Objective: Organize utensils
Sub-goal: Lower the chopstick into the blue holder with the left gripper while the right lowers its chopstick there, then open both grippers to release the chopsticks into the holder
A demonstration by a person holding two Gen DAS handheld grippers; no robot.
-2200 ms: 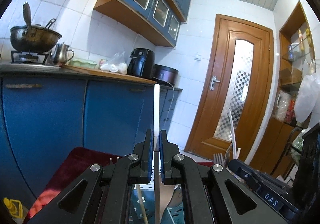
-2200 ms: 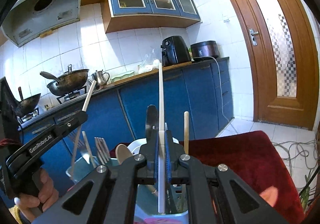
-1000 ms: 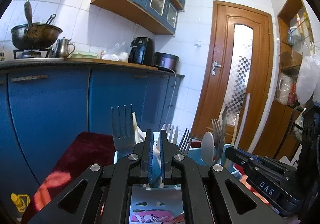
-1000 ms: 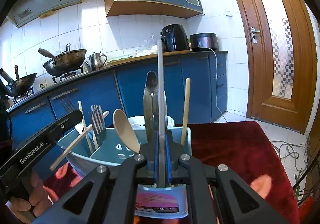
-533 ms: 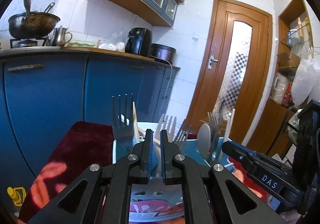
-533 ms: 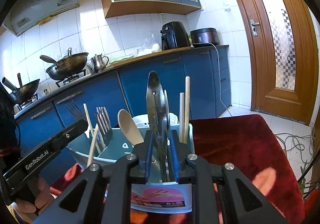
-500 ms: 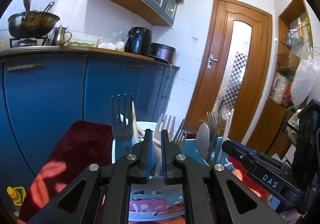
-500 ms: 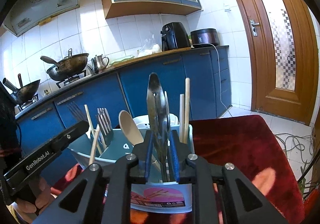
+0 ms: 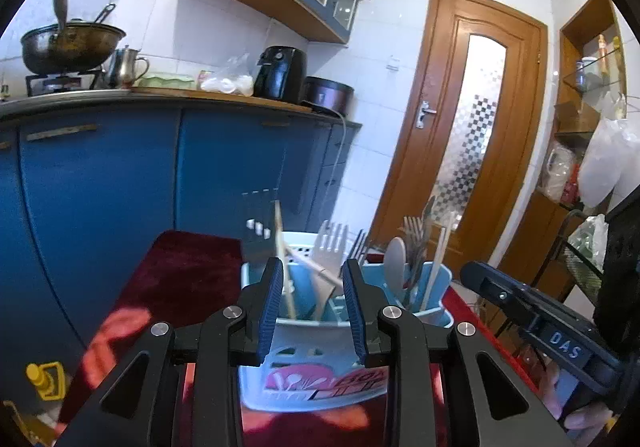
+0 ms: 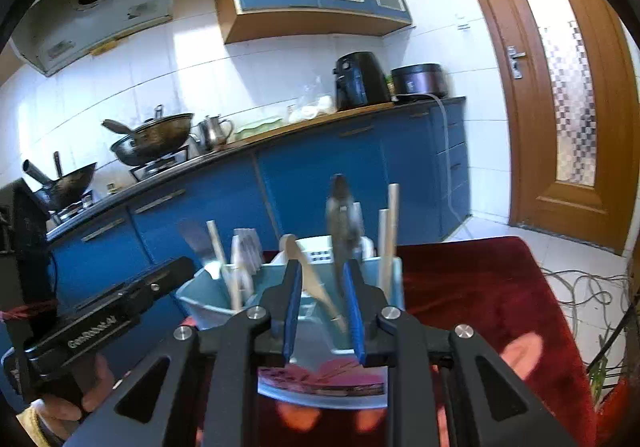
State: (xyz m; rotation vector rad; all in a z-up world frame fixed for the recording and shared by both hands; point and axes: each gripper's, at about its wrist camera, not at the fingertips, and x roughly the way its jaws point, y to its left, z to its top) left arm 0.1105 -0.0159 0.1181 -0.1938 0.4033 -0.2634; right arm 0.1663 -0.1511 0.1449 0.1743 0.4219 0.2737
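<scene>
A light blue utensil holder (image 9: 304,343) stands on a dark red cloth (image 9: 180,279). It holds several forks (image 9: 332,243), a wooden spoon (image 9: 395,259), chopsticks (image 9: 438,267) and a metal spoon. My left gripper (image 9: 313,275) is open and empty just in front of the holder. In the right wrist view the same holder (image 10: 200,299) has chopsticks (image 10: 388,235), a metal spoon (image 10: 342,219) and a wooden spoon (image 10: 304,267) standing in it. My right gripper (image 10: 322,283) is open and empty right before it.
Blue kitchen cabinets (image 9: 100,183) with a counter run behind the cloth. A wok (image 10: 152,139), a kettle (image 10: 214,131) and an air fryer (image 10: 358,81) sit on the counter. A wooden door (image 9: 460,135) is at the right. Cables (image 10: 580,291) lie on the floor.
Both grippers held white chopsticks above the holder, lowered them in, then opened and let go. Both have pulled back a little from the holder.
</scene>
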